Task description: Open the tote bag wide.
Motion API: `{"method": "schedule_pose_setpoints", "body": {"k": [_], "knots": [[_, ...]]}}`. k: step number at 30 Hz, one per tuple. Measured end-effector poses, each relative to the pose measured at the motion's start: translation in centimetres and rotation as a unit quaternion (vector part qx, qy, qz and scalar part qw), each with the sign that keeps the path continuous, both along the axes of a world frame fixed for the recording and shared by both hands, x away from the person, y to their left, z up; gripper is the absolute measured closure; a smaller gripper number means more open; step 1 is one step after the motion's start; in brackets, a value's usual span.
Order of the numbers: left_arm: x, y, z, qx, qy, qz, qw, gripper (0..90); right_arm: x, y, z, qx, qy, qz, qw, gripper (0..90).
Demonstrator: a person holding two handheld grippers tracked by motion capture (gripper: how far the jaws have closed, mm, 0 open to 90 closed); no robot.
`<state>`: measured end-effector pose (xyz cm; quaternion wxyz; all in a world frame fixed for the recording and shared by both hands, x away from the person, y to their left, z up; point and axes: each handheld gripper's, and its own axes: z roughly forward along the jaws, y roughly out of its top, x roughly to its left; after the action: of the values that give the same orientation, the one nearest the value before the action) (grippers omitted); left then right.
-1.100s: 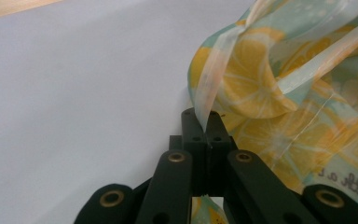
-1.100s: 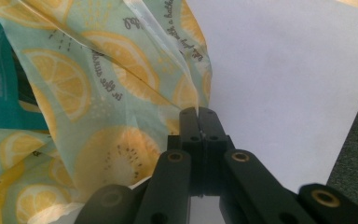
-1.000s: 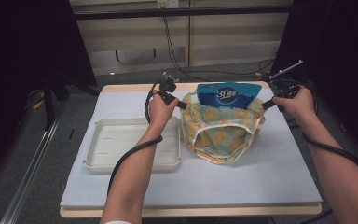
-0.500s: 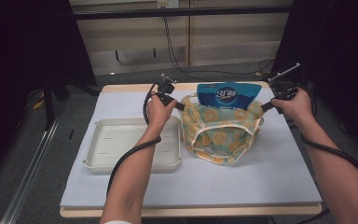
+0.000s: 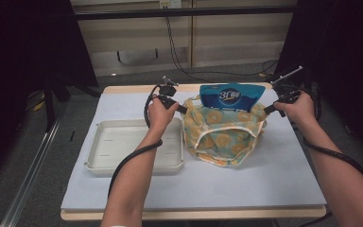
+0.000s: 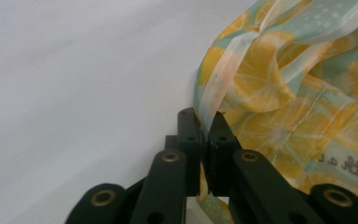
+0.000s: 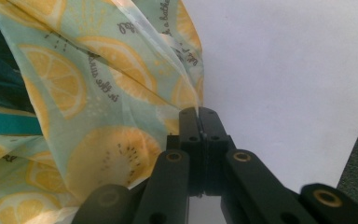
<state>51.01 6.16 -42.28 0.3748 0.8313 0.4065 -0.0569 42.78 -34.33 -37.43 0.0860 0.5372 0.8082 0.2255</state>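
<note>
A pale green cloth bag with a lemon-slice print [image 5: 223, 135] sits on the white table cover, its mouth held wide. A blue snack pouch [image 5: 231, 97] stands upright inside it at the far side. My left gripper [image 5: 185, 110] is shut on the bag's left rim; the left gripper view has the lemon cloth [image 6: 279, 93] pinched in the left gripper [image 6: 204, 122]. My right gripper [image 5: 266, 111] is shut on the bag's right rim, where the cloth [image 7: 102, 93] runs into the right gripper [image 7: 198, 115]. Both hands keep the bag stretched between them.
A shallow white tray [image 5: 99, 151] lies left of the bag, under my left forearm. The white table cover [image 5: 274, 184] reaches to the wooden table edge [image 5: 194, 215]. Cables trail from both grippers. Dark stands flank the table.
Both hands have stayed nearly still, holding the bag's rim. The bag and pouch keep the same place.
</note>
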Motion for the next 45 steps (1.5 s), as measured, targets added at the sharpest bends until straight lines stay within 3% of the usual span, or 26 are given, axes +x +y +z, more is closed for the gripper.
{"method": "schedule_pose_setpoints", "body": {"k": [1, 4, 5, 6, 7, 13, 17, 22, 23, 26, 28, 30, 32, 34, 38, 45], "knots": [[0.1, 0.3, 0.2, 0.015, -0.005, -0.015, 0.9998, 84.6, -0.1, 0.0, 0.1, -0.001, 0.002, -0.001, 1.0000, 89.5], [-0.1, 0.6, 0.6, 0.011, -0.010, -0.013, 0.9998, 75.4, -0.3, 0.1, 0.4, -0.001, -0.005, -0.001, 1.0000, 86.0], [-0.4, 0.3, 0.6, -0.008, -0.005, 0.008, 0.9999, 74.5, -0.4, 0.2, 0.6, -0.006, -0.007, 0.003, 1.0000, 84.6], [-0.2, 0.7, 0.7, 0.009, -0.010, -0.018, 0.9997, 70.4, -0.5, 0.2, 0.7, -0.006, -0.004, -0.001, 1.0000, 82.5], [-0.3, 0.8, 0.9, 0.017, -0.010, -0.024, 0.9995, 67.2, -0.6, 0.2, 0.8, -0.007, -0.010, 0.002, 0.9999, 81.3], [-0.9, 1.4, 1.2, 0.010, -0.015, -0.013, 0.9997, 51.2, -1.3, 0.3, 1.3, -0.012, -0.016, 0.011, 0.9997, 74.3], [-1.2, 1.7, 1.6, 0.008, -0.021, -0.021, 0.9995, 42.5, -1.9, 0.4, 2.0, -0.023, -0.022, 0.013, 0.9994, 67.1], [-1.8, 1.8, 2.1, 0.005, -0.027, -0.025, 0.9993, 38.8, -2.5, 0.3, 2.4, -0.017, -0.022, 0.014, 0.9995, 62.0], [-2.0, 1.6, 2.2, -0.007, -0.026, -0.013, 0.9996, 38.0, -2.6, 0.2, 2.5, -0.011, -0.023, 0.019, 0.9995, 61.2], [-2.3, 1.7, 2.6, 0.001, -0.033, -0.030, 0.9990, 36.7, -3.1, 0.2, 2.7, -0.003, -0.026, 0.023, 0.9994, 59.4], [-2.6, 1.5, 2.7, -0.010, -0.031, -0.024, 0.9992, 35.1, -3.5, 0.3, 2.8, -0.001, -0.028, 0.031, 0.9991, 57.7], [-2.7, 1.6, 2.9, -0.002, -0.037, -0.034, 0.9987, 34.8, -3.8, 0.3, 3.0, 0.000, -0.032, 0.037, 0.9988, 57.7], [-3.1, 1.4, 3.0, -0.017, -0.034, -0.023, 0.9990, 34.4, -4.2, 0.3, 3.3, 0.009, -0.033, 0.038, 0.9987, 57.6], [-3.2, 1.4, 3.1, -0.010, -0.040, -0.032, 0.9986, 34.1, -4.5, 0.3, 3.5, 0.010, -0.034, 0.043, 0.9984, 57.4], [-3.6, 1.4, 3.5, -0.019, -0.041, -0.032, 0.9985, 33.2, -5.0, 0.2, 3.7, 0.025, -0.037, 0.053, 0.9976, 56.2], [-4.3, 1.0, 3.9, -0.029, -0.042, -0.044, 0.9977, 31.2, -5.9, 0.0, 3.9, 0.032, -0.043, 0.059, 0.9969, 55.6]]}}
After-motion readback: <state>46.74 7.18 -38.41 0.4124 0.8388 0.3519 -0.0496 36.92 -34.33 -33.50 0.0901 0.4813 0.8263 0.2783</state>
